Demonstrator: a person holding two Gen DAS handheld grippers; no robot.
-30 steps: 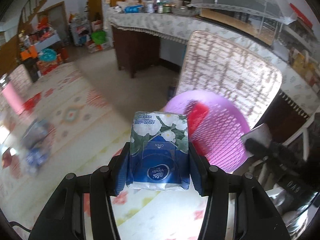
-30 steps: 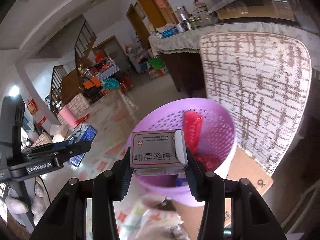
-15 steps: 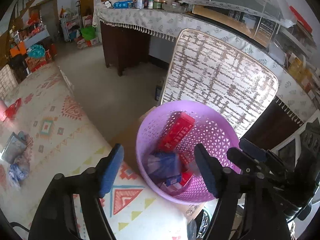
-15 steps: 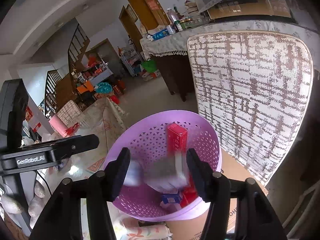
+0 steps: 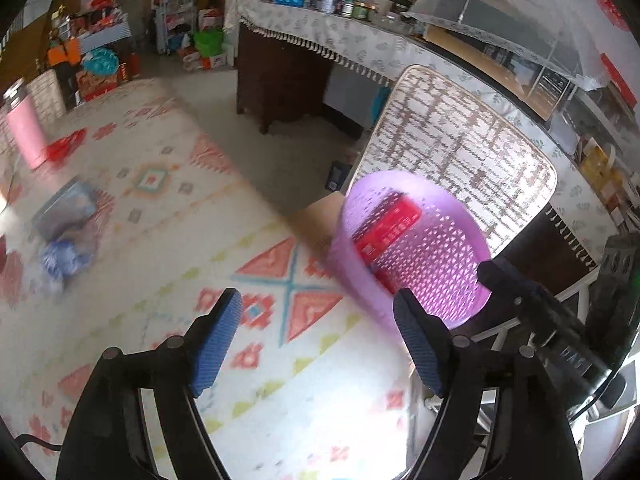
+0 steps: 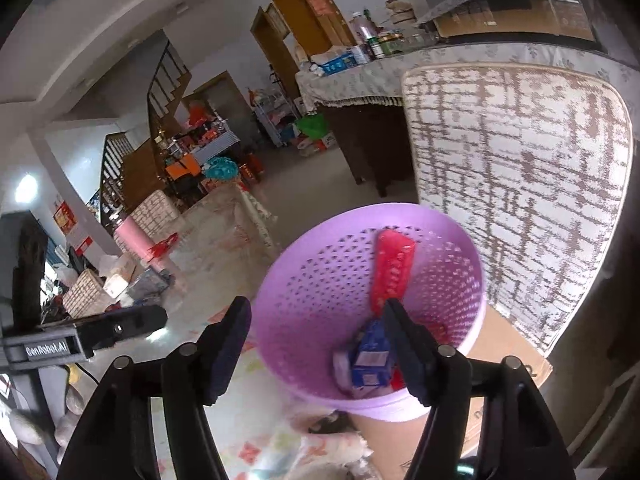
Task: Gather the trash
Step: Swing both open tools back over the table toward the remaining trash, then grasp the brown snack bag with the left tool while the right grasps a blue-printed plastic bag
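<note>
A purple perforated basket point(image 5: 352, 276) stands beyond the edge of a patterned tablecloth point(image 5: 168, 240), with a red box point(image 5: 388, 228) inside it. In the right wrist view the basket point(image 6: 316, 280) holds the red box point(image 6: 392, 272) and a blue tissue pack point(image 6: 370, 356). My left gripper point(image 5: 318, 332) hangs over the cloth just left of the basket, jaws opening, nothing between them. My right gripper point(image 6: 318, 332) is above the basket's near rim, jaws opening and empty. Each gripper shows in the other's view: the left gripper point(image 6: 80, 336), the right gripper point(image 5: 540, 320).
Crumpled blue and clear wrappers point(image 5: 64, 232) lie on the cloth at the left, near a pink bottle point(image 5: 26, 132). A mesh chair back point(image 6: 520, 180) rises right behind the basket, which sits on a cardboard box point(image 6: 512, 352). A cluttered counter point(image 5: 340, 28) stands farther back.
The left gripper let go of the blue tissue pack and the right of a small white box; both dropped into the basket. Both jaws widened, and the left gripper swung left over the cloth.
</note>
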